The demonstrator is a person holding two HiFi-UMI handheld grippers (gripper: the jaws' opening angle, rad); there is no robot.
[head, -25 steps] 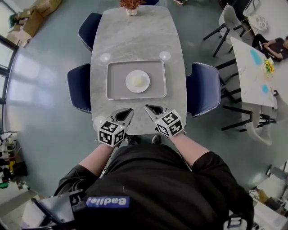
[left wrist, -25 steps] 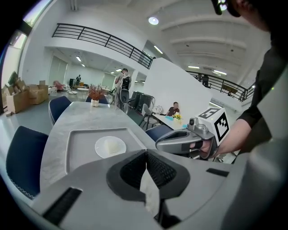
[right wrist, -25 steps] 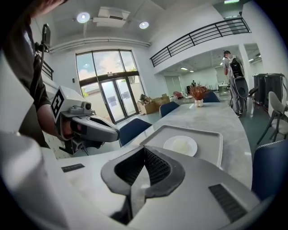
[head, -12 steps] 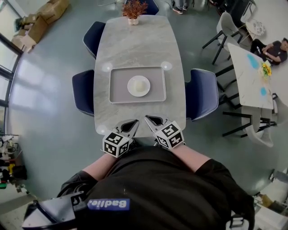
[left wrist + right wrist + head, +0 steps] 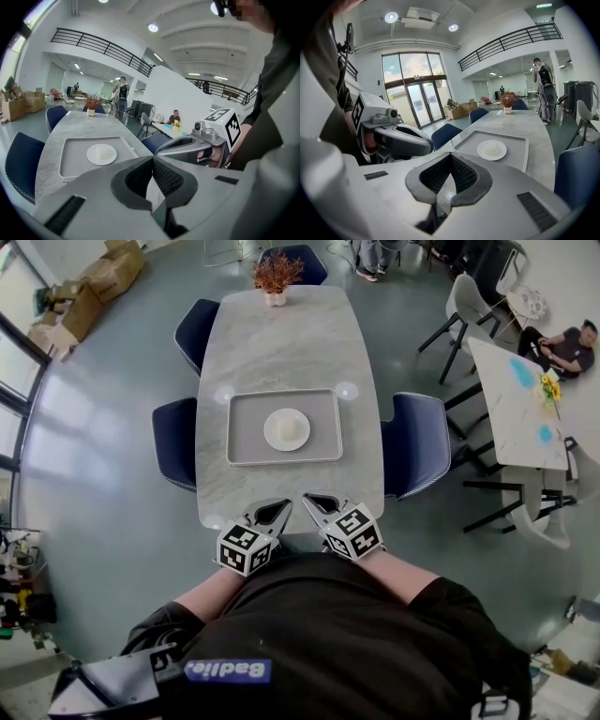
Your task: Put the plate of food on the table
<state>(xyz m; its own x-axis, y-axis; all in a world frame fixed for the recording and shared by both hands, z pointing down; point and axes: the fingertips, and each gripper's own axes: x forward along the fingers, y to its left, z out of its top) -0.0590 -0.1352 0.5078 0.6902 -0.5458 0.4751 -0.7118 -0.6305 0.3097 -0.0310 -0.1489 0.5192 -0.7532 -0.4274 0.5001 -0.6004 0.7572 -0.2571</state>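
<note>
Over table (image 5: 281,343) edge | hand-held grippers (image 5: 280,506) (image 5: 308,499) closed | seemingly empty

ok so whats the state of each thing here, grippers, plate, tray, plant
left gripper: shut, empty, at the near edge of the table
right gripper: shut, empty, beside the left one
plate: flat on the tray, food on it
tray: flat on the table
potted plant: upright at the table's far end

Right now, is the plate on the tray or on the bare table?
On the tray: the plate sits within its raised rim.
</note>
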